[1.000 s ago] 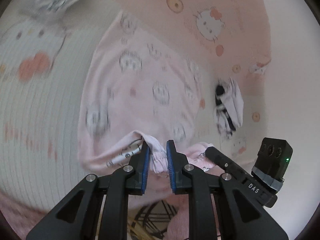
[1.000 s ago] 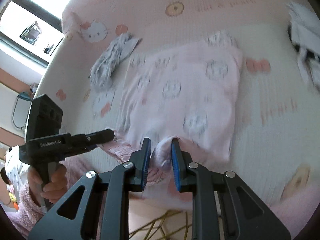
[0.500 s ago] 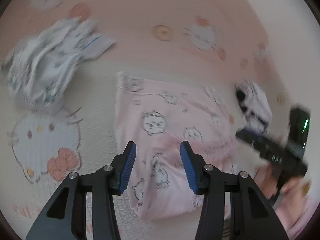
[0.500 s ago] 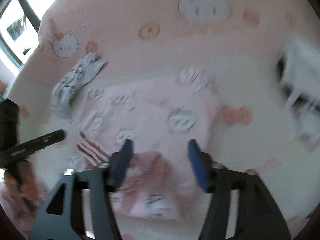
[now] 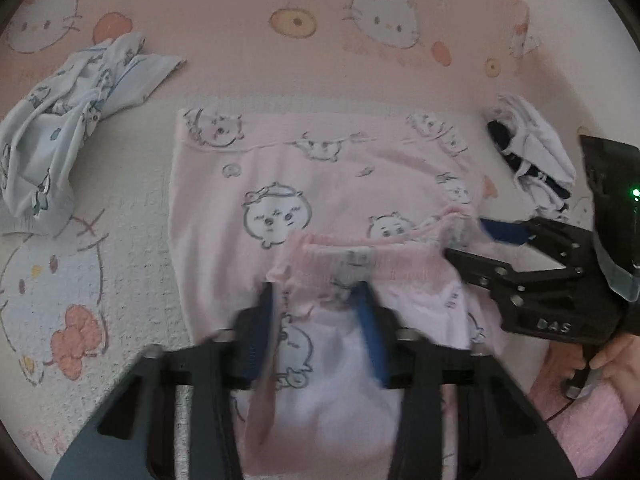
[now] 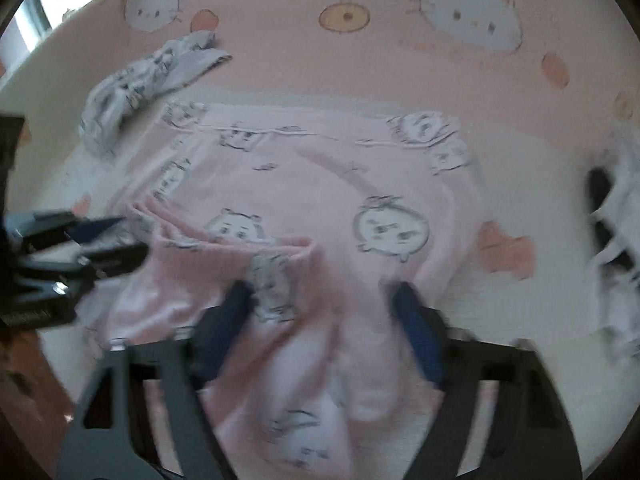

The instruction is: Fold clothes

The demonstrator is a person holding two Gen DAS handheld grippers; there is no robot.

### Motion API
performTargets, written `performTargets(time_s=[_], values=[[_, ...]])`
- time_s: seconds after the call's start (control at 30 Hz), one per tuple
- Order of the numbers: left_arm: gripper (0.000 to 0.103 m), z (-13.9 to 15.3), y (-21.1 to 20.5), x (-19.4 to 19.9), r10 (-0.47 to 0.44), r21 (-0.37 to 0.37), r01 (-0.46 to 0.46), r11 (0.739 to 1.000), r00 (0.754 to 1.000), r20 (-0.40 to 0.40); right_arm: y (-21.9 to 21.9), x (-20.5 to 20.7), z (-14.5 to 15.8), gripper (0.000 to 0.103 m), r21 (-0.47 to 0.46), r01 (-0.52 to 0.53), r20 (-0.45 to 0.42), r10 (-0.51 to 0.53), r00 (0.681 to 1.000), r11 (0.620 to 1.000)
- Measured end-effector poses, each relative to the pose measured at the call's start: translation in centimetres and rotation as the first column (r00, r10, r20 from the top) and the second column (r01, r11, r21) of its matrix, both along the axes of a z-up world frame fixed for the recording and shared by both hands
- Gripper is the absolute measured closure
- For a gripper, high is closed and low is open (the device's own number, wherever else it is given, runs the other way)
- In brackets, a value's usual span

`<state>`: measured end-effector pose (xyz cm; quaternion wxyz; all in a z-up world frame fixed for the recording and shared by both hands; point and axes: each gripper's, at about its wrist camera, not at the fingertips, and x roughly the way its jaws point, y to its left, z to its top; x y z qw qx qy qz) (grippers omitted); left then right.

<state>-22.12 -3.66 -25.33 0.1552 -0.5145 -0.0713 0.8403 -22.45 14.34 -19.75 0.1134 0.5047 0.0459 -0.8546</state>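
Pink garment lies on the bed, near edge doubled over; both hand-held grippers spread, empty. 2 garments lie crumpled.

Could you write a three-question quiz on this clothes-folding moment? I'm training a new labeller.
1. True or false: the left gripper is clamped on the pink garment.
2. Which lies left of the pink garment in the left wrist view? A) white-and-navy bundle B) blue-print bundle C) a pillow
3. Fill in: the right gripper has its jaws ___.

Key
1. False: its jaws stand apart over the cloth.
2. B. The white-and-navy bundle lies on the garment's right.
3. open
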Motion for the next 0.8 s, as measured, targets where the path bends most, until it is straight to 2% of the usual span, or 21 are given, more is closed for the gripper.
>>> performTargets(time_s=[0.03, 0.07, 0.13, 0.23, 0.3, 0.4, 0.43, 0.5, 0.6, 0.67, 0.7, 0.73, 0.77, 0.8], values=[[0.079, 0.3, 0.1, 0.1, -0.009, -0.004, 0.009, 1.000, 1.000, -0.015, -0.1, -0.3, -0.2, 0.057, -0.016, -0.001, 0.008, 0.001, 1.000, 1.000], [0.084, 0.6, 0.2, 0.3, -0.018, -0.008, 0.018, 1.000, 0.999, -0.030, -0.2, -0.6, -0.5, 0.062, -0.032, -0.001, 0.016, 0.002, 1.000, 0.999], [0.086, 1.1, 0.3, 0.3, -0.020, 0.003, 0.020, 1.000, 0.999, -0.050, -0.6, -0.2, -0.2, 0.074, 0.002, -0.025, -0.007, 0.025, 1.000, 1.000], [0.086, 2.2, -0.3, 0.2, -0.001, 0.066, 0.007, 0.998, 0.997, -0.082, -0.4, 0.1, 0.7, 0.080, 0.009, -0.006, -0.033, 0.007, 0.999, 1.000], [0.086, 1.9, -0.7, -0.2, 0.003, 0.068, 0.002, 0.998, 0.998, -0.068, 0.0, 0.1, 1.0, 0.078, 0.010, 0.010, -0.034, -0.010, 0.999, 1.000], [0.080, 0.0, -0.3, -1.5, 0.016, 0.061, -0.018, 0.998, 0.999, 0.031, 0.9, -0.1, 1.1, 0.057, -0.010, 0.043, -0.021, -0.043, 0.999, 0.999], [0.073, -0.6, -0.2, -1.8, 0.015, 0.058, -0.019, 0.998, 0.998, 0.060, 1.2, -0.2, 0.9, 0.055, -0.022, 0.055, -0.013, -0.056, 0.998, 0.998], [0.073, -0.7, -0.1, -1.7, 0.007, 0.065, -0.011, 0.998, 0.998, 0.056, 1.1, -0.4, 0.5, 0.053, -0.034, 0.044, -0.001, -0.044, 0.999, 0.998], [0.073, -0.8, 0.7, -1.5, -0.014, 0.036, 0.013, 0.999, 0.999, 0.030, 0.6, -0.7, -0.1, 0.049, -0.046, 0.014, 0.013, -0.013, 1.000, 0.999], [0.073, -1.2, 0.7, -1.4, -0.011, 0.041, 0.010, 0.999, 1.000, 0.015, -0.1, -0.6, -0.4, 0.051, -0.031, -0.019, 0.009, 0.020, 1.000, 0.999], [0.073, -1.1, 0.6, -1.5, -0.007, 0.052, 0.006, 0.999, 1.000, 0.016, -0.5, -0.5, -0.5, 0.057, -0.020, -0.038, 0.006, 0.038, 0.999, 0.999], [0.076, -1.0, 0.6, -1.6, -0.005, 0.061, 0.004, 0.998, 1.000, 0.014, -0.8, -0.3, -0.4, 0.062, -0.003, -0.053, -0.007, 0.053, 0.999, 0.999], [0.083, -0.7, 0.6, -1.6, -0.005, 0.065, 0.005, 0.998, 1.000, 0.000, -1.0, -0.1, -0.2, 0.066, 0.017, -0.066, -0.027, 0.066, 0.997, 0.998], [0.085, -0.5, 0.6, -1.6, -0.006, 0.070, 0.007, 0.998, 1.000, -0.014, -0.9, 0.0, 0.0, 0.072, 0.024, -0.068, -0.043, 0.069, 0.997, 0.997]])
